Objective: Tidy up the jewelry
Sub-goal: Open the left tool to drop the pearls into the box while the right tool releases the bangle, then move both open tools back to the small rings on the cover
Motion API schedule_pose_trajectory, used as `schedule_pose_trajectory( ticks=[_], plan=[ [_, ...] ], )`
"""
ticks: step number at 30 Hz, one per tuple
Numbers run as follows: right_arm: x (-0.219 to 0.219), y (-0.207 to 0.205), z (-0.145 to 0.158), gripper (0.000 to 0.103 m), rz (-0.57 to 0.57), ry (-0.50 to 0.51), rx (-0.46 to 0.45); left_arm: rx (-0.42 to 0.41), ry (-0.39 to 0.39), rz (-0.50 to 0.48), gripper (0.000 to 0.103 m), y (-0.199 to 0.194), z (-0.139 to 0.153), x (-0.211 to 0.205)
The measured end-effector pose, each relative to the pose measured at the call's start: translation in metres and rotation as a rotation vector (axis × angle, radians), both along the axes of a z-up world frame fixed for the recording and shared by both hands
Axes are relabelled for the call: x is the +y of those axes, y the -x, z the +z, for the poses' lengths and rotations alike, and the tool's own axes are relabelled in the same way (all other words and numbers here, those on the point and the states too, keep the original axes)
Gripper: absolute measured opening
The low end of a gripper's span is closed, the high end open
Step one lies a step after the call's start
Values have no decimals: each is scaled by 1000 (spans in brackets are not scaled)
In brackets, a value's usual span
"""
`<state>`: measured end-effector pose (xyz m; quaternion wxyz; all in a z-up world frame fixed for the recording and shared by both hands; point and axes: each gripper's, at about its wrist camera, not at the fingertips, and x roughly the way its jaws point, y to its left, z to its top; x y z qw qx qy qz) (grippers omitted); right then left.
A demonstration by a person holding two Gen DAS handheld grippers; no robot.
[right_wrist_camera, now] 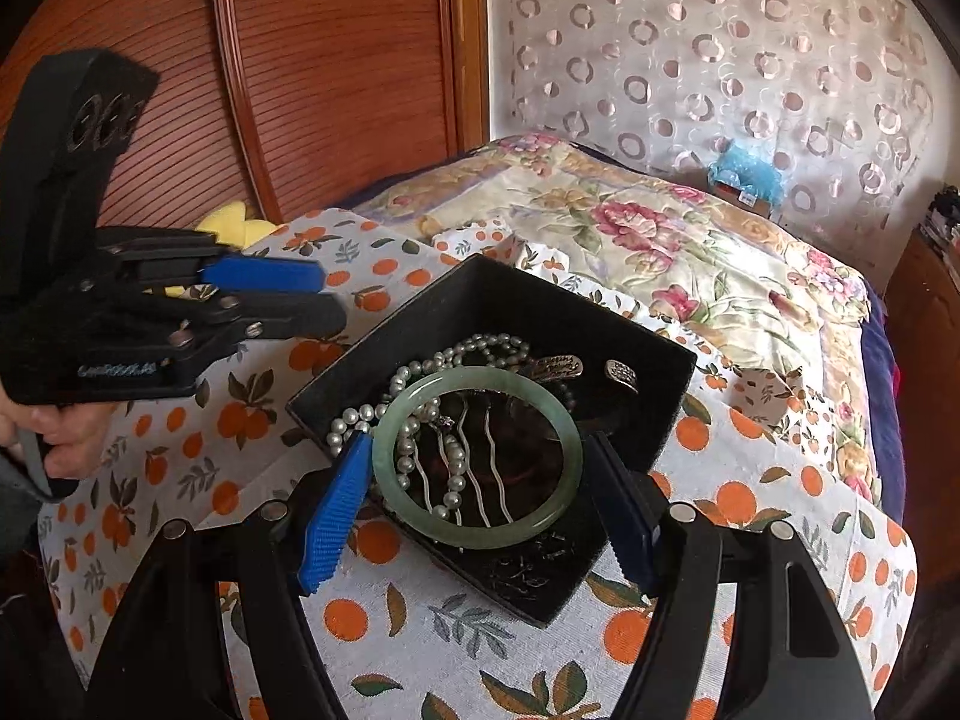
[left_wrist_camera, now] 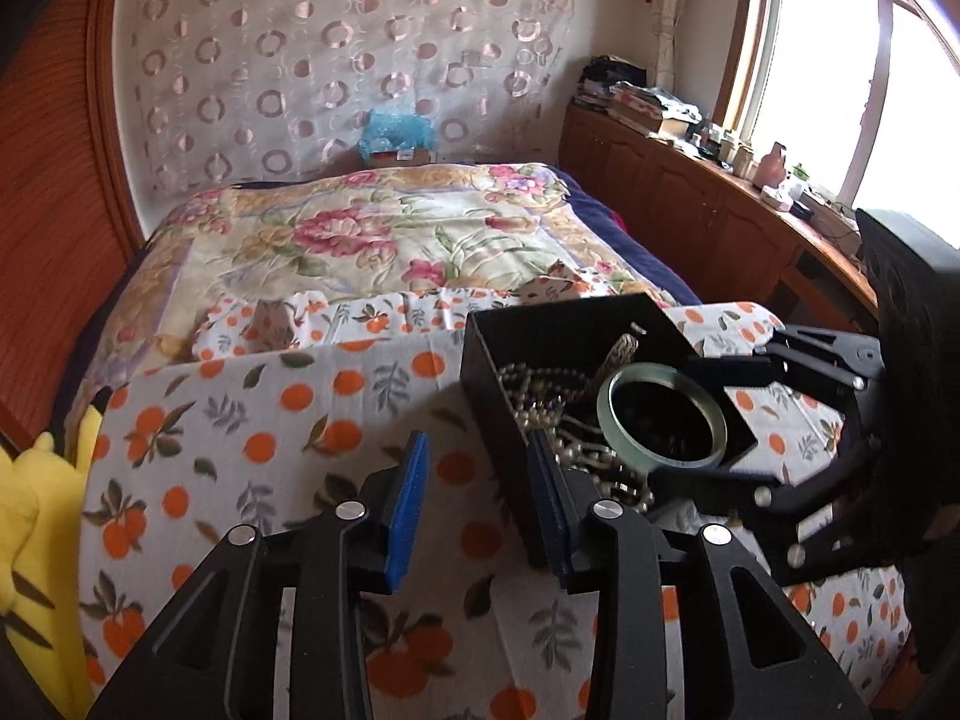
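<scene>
A black open box (right_wrist_camera: 420, 312) sits on an orange-print cloth (right_wrist_camera: 420, 618). It holds a pearl necklace (right_wrist_camera: 360, 417), a wavy silver hairpin (right_wrist_camera: 474, 474) and a silver ring (right_wrist_camera: 621, 373). My right gripper (right_wrist_camera: 480, 444) is shut on a pale green jade bangle (right_wrist_camera: 480, 531), one blue pad on each side, just above the box. The left wrist view shows the bangle (left_wrist_camera: 624, 450) tilted over the box (left_wrist_camera: 510, 348). My left gripper (left_wrist_camera: 478, 444) is open with nothing between its pads, its right finger against the box's left wall. From the right wrist it (right_wrist_camera: 333, 297) is left of the box.
The cloth (left_wrist_camera: 270, 420) covers the foot of a bed with a floral quilt (left_wrist_camera: 360, 228). A yellow plush (left_wrist_camera: 36, 510) lies at the left, before a wooden wardrobe (right_wrist_camera: 336, 60). A cluttered wooden cabinet (left_wrist_camera: 690, 204) runs under the window. A hand (right_wrist_camera: 66, 438) holds the left gripper.
</scene>
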<state>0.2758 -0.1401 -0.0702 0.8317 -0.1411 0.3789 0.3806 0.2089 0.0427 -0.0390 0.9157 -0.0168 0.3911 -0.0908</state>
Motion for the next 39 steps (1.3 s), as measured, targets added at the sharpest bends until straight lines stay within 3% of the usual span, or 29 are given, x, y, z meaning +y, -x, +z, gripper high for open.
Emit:
schedule_pose_trajectory(
  ticks=[6,7,8,11,18,28,31,39],
  plan=[
    [-1,-2,0,74,-10,15,0,4,-10,-4,38,9,-2,-2],
    [-2,-2,0,74,-11,14,3,5,-11,-3,41,11,-3,-2],
    [-1,-2,0,74,-9,11,6,3,-12,-3,51,12,-3,-2],
    [-3,-4,-1,74,-9,4,29,6,-17,-6,54,16,-4,-6],
    [-6,-5,0,74,-16,-2,35,14,-20,-10,75,24,-9,-9],
    [-32,22,23,74,-74,-63,-17,17,-30,-26,78,42,-10,-16],
    [-47,36,28,74,-102,-78,-26,9,-36,-27,84,48,-10,-18],
    [-86,87,7,74,-172,-71,-18,6,-47,-50,85,72,-19,-25]
  ],
)
